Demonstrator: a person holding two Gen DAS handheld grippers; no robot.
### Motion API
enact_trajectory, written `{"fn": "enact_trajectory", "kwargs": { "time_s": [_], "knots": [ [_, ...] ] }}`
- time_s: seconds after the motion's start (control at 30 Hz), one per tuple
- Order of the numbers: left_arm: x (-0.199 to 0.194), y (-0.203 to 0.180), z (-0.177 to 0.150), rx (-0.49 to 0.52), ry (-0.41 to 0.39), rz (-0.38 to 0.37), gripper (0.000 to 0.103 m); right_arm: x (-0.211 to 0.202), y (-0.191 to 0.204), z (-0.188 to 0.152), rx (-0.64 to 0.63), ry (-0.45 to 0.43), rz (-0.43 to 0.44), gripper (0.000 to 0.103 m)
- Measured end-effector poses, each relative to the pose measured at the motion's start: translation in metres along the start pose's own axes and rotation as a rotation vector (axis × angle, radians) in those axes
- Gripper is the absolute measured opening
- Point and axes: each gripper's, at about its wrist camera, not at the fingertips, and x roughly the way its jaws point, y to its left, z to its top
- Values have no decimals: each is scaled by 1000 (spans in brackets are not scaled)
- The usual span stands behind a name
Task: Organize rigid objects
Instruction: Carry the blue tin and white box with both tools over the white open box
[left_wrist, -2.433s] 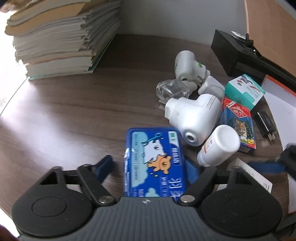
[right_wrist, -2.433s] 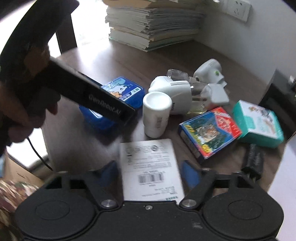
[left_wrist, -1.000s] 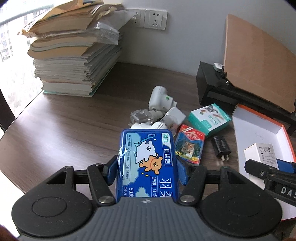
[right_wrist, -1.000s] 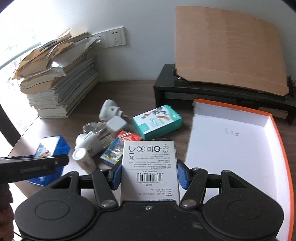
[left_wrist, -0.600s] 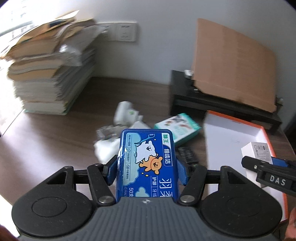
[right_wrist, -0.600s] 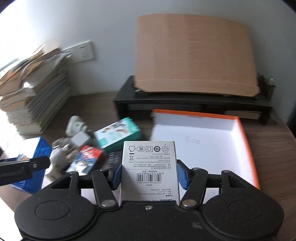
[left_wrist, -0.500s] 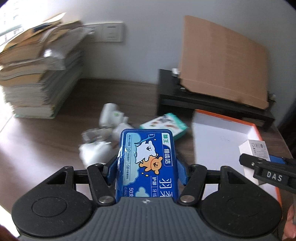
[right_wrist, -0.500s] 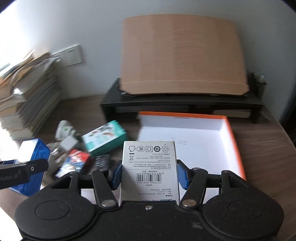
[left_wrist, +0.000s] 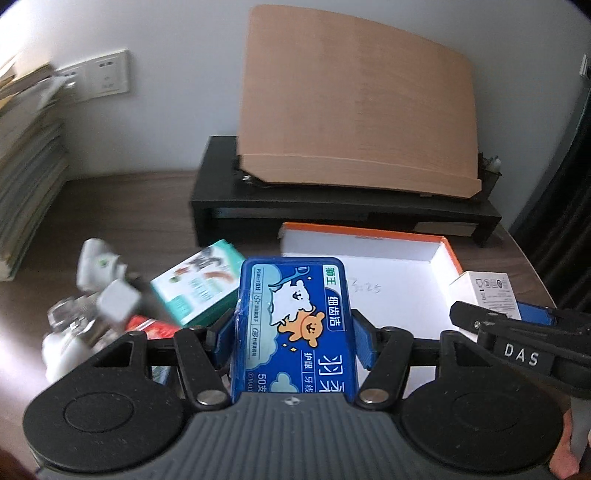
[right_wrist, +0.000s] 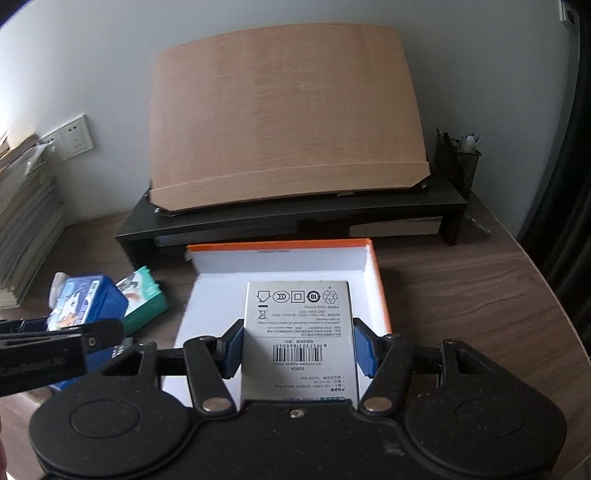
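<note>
the left hand-held gripper (left_wrist: 293, 341) is pinching a blue floss-pick box (left_wrist: 293, 325) across its width, the blue pads flat on its two long sides and the box pointing forward, lifted off the table (left_wrist: 129, 214). the right hand-held gripper (right_wrist: 298, 349) is clamped the same way on a white adapter box (right_wrist: 299, 332), barcode face up, and it hangs over the near part of the orange-rimmed tray (right_wrist: 280, 264). that tray lies toward the table's right side, in front of the black stand (right_wrist: 295, 218) at the back edge, and its white floor looks bare.

the step in hand seems to be carrying both boxes to the tray and setting them in. to do it well, the white box is best taken toward the tray's far right corner and lowered flat until its underside rests on the floor before the pads part. the blue box is over the tray's left rim in the left wrist view, so it should clear that rim, then go down beside the white one, long sides parallel, not on top. keep the two grippers apart; they already sit close. dropping from height risks a tumbled box.

still loose near the table's left side: a teal box (left_wrist: 197, 282), white plug-in units (left_wrist: 99, 266) and a red packet (left_wrist: 146, 326), all blurred.
</note>
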Motion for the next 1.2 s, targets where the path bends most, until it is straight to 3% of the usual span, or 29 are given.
{"fn": "enact_trajectory", "kwargs": {
  "time_s": [0.6, 1.2],
  "knots": [
    [74, -37, 20, 14, 72, -3, 63, 66, -33, 30, 8, 53, -20, 71],
    [108, -42, 32, -10, 96, 8, 63, 111, -34, 43, -35, 91, -9, 71]
  ]
}}
